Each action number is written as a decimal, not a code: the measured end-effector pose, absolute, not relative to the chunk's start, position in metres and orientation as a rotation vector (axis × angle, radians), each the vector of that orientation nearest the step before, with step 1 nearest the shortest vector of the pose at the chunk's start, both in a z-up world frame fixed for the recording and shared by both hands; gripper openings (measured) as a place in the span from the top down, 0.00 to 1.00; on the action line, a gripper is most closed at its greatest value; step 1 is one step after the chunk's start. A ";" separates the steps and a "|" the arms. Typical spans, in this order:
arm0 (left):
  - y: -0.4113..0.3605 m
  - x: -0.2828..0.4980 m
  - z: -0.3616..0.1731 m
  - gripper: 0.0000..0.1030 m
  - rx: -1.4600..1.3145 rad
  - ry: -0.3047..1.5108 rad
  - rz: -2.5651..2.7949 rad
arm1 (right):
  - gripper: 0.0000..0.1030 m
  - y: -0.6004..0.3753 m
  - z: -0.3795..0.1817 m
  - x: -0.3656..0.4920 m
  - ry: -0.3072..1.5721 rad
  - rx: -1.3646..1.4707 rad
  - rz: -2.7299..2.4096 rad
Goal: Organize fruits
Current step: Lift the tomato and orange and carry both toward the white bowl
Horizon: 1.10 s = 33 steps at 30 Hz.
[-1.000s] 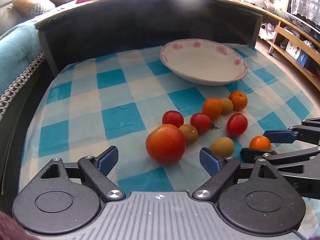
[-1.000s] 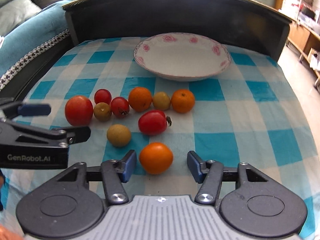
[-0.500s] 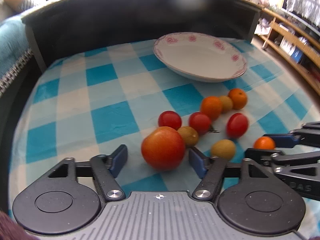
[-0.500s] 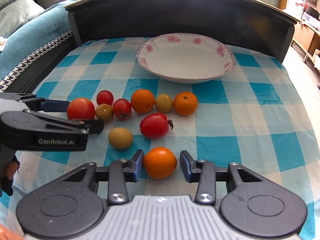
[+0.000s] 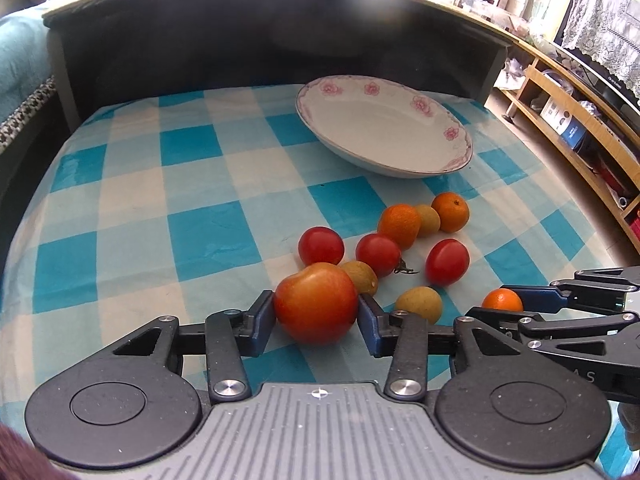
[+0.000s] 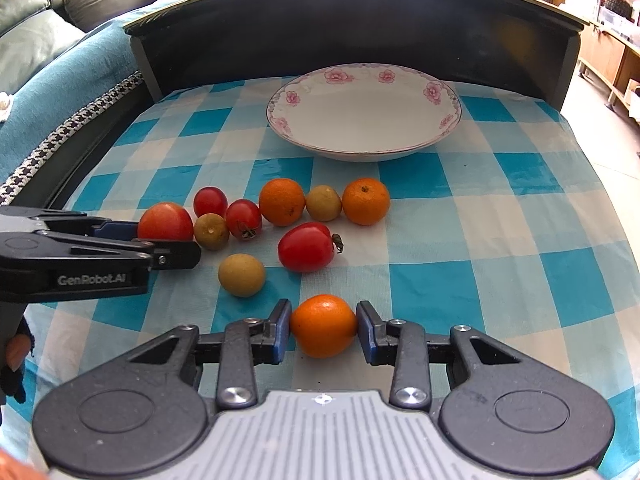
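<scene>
My left gripper [image 5: 316, 314] is shut on a large red-orange tomato [image 5: 315, 307], which rests on the checked cloth. My right gripper [image 6: 323, 326] is shut on a small orange [image 6: 323, 326], also on the cloth. Several more fruits lie loose between us: red tomatoes [image 6: 306, 246], oranges [image 6: 365, 201] and yellow-green fruits [image 6: 241, 274]. An empty white plate with pink flowers [image 6: 440, 124] stands at the back; it also shows in the left wrist view [image 5: 452, 136]. The left gripper shows in the right wrist view [image 6: 166, 238], the right gripper in the left wrist view [image 5: 502, 306].
A dark raised backboard [image 6: 352, 28] closes the table's far side. A sofa with a teal cover [image 6: 48, 92] lies to the left. Wooden shelves [image 5: 580, 120] stand to the right. The cloth [image 6: 520, 220] drops off at its right edge.
Both grippers have moved forward and closed. The left pads now press the large tomato's sides; the right pads now press the small orange's sides.
</scene>
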<state>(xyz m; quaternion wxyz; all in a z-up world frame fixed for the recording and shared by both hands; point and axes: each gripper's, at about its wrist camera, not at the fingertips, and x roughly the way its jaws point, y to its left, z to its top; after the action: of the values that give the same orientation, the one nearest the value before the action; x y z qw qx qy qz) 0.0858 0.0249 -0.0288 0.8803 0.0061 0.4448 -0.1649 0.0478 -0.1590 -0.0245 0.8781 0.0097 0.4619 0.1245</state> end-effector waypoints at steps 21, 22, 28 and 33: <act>0.025 0.089 -0.033 0.51 0.050 0.894 -0.281 | 0.64 -0.161 -0.024 0.046 0.961 0.032 0.255; 0.026 0.088 -0.033 0.51 0.052 0.897 -0.279 | 0.64 -0.161 -0.024 0.046 0.962 0.034 0.253; 0.030 0.085 -0.029 0.51 -0.008 0.928 -0.291 | 0.64 -0.162 -0.024 0.045 0.964 0.045 0.243; 0.030 0.081 -0.025 0.51 -0.024 0.928 -0.297 | 0.64 -0.167 -0.019 0.043 0.951 0.058 0.242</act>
<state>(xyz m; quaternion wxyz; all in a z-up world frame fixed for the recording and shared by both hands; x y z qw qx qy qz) 0.0813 0.0303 -0.0246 0.8836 -0.0115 0.4458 -0.1425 0.0427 -0.1668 -0.0186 0.8815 0.0279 0.4567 0.1162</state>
